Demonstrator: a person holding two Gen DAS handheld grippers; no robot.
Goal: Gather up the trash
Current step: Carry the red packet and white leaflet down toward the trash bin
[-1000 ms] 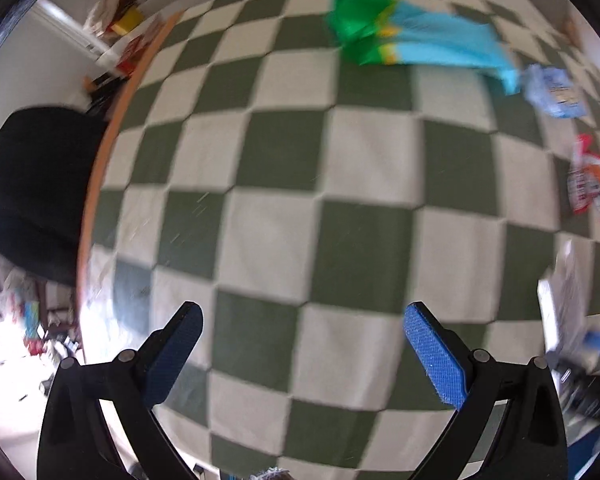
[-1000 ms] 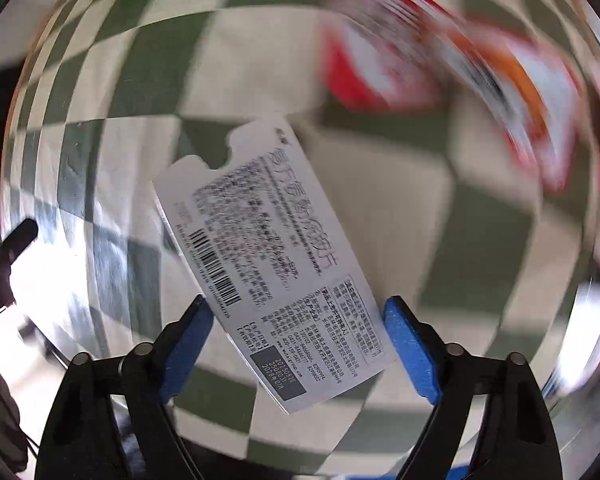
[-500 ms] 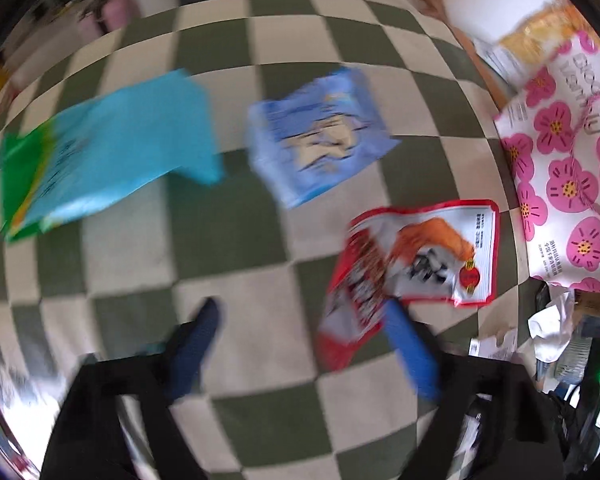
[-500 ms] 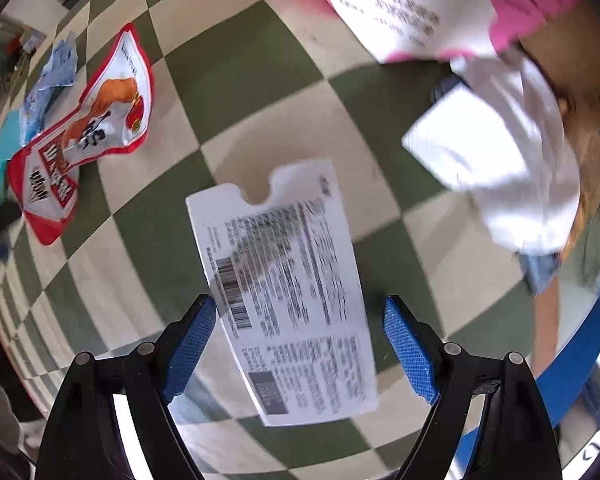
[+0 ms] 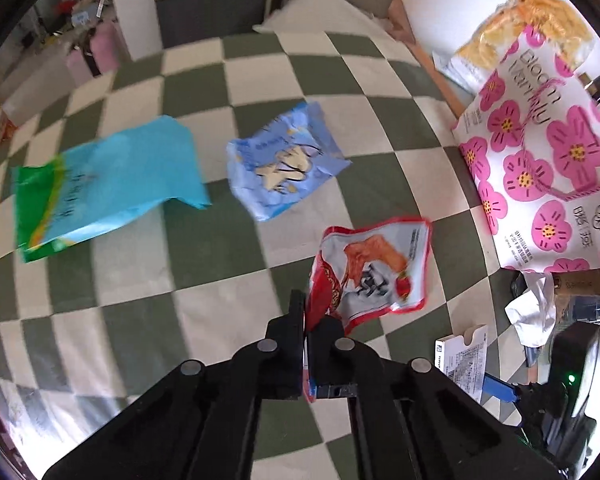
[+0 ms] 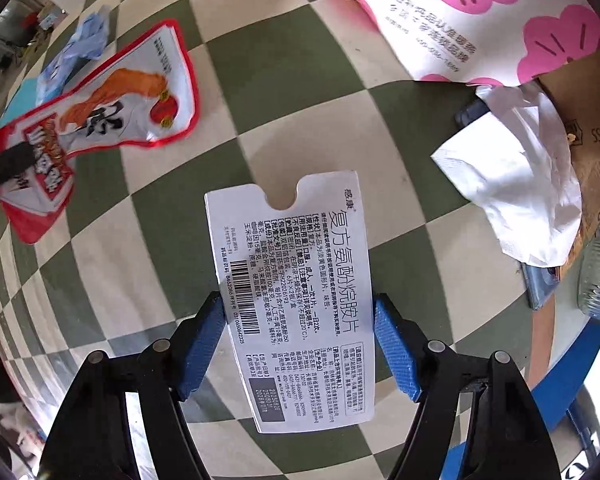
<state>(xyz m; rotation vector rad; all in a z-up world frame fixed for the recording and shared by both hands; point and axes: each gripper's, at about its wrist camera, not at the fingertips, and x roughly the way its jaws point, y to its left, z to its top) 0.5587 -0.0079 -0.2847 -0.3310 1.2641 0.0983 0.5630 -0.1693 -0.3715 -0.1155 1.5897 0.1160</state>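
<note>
Red-bordered foil snack pouch with an orange chicken picture (image 5: 374, 272) — lying on the green-and-cream checked tablecloth (image 5: 140, 280), its near corner pinched between the black jaws of the left gripper (image 5: 307, 320), which are fully closed on it. The left gripper points steeply down at the cloth; the pouch's far end rests on the cloth, while the clamped corner rises into the jaws.

White flat medicine carton with black print and a barcode (image 6: 296, 300) — flat on the cloth beneath the right gripper (image 6: 300, 332), which points straight down. Its blue ribbed pads (image 6: 394, 354) flank the carton's long edges and the jaws are closing; the pads sit at the carton's sides, and firm contact cannot be confirmed.

Other litter on the cloth: a pale blue crinkled snack wrapper (image 5: 284, 164) just beyond the red pouch, and a turquoise bag with a green end (image 5: 104, 188) to its left. At the right edge stands a white paper bag with pink flowers (image 5: 540, 176); near its base lies a crumpled white tissue (image 6: 516, 192), beside a brown cardboard box (image 6: 592, 120).
</note>
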